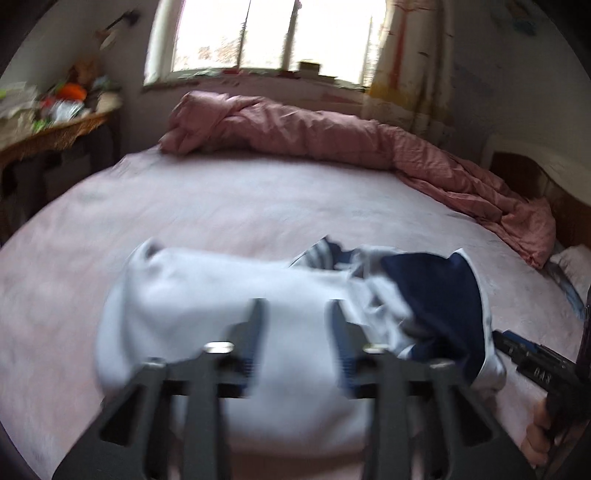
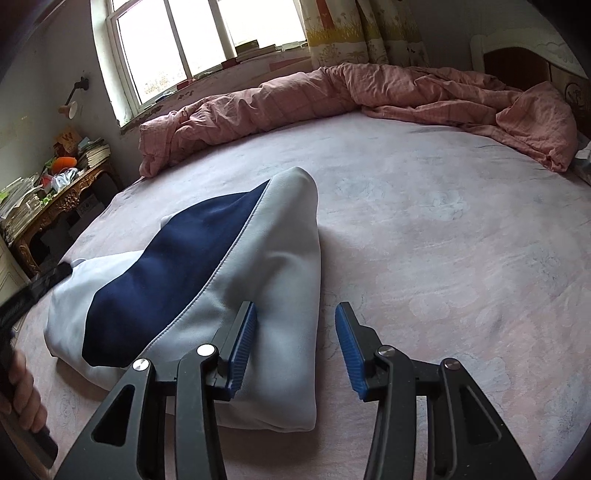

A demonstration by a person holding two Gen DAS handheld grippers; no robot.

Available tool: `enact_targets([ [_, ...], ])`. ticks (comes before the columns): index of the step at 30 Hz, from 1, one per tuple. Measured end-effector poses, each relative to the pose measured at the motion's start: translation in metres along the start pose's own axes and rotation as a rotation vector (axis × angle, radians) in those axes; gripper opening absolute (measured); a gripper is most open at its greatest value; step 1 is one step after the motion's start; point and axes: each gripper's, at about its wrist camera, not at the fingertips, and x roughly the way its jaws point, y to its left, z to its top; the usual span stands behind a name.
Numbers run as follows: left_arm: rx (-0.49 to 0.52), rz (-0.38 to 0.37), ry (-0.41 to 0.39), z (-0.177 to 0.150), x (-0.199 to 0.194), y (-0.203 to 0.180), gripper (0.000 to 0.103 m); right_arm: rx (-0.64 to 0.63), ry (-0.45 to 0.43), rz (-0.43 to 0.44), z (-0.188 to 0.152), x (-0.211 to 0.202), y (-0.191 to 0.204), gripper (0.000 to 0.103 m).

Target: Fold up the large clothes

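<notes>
Garment count: one, a grey and navy jacket, partly folded, lying on the near part of the bed.
Bed count: one, with a pale pink sheet.
Quilt count: one pink quilt, bunched along the far edge of the bed under the window.
Side table count: one, at the left of the bed, piled with books and small clutter too small to sort.
Curtain count: one patterned curtain at the right of the window.
Tools: two hand-held grippers, each with two blue-padded fingers.
Left gripper: jaws apart, nothing pinched between them; poised over the grey panel of the jacket. View is blurred, so contact with the cloth cannot be judged.
Right gripper: jaws apart about half way, gripping nothing. The left finger lies over the jacket's grey edge; the right one is over bare sheet.
Hands: one hand seen at the left edge on a gripper handle.
</notes>
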Motion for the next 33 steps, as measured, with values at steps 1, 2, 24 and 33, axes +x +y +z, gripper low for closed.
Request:
enact_targets([
  [1, -0.032, 0.022, 0.0, -0.003, -0.004, 0.01, 0.081, -0.003, -0.008, 0.0, 0.0, -0.001, 0.001, 0.048],
  [2, -0.068, 0.052, -0.009, -0.006, -0.009, 0.02, 0.093, -0.011, -0.026, 0.002, 0.0, -0.005, 0.003, 0.048],
  [24, -0.398, -0.018, 0.129, -0.045, 0.018, 0.116, 0.052, -0.536, -0.123, -0.005, -0.045, 0.003, 0.143, 0.02],
  [33, -0.214, 0.027, -0.047, -0.028, -0.009, 0.079, 0.018, -0.421, 0.041, 0.183, -0.034, -0.001, 0.114, 0.019],
])
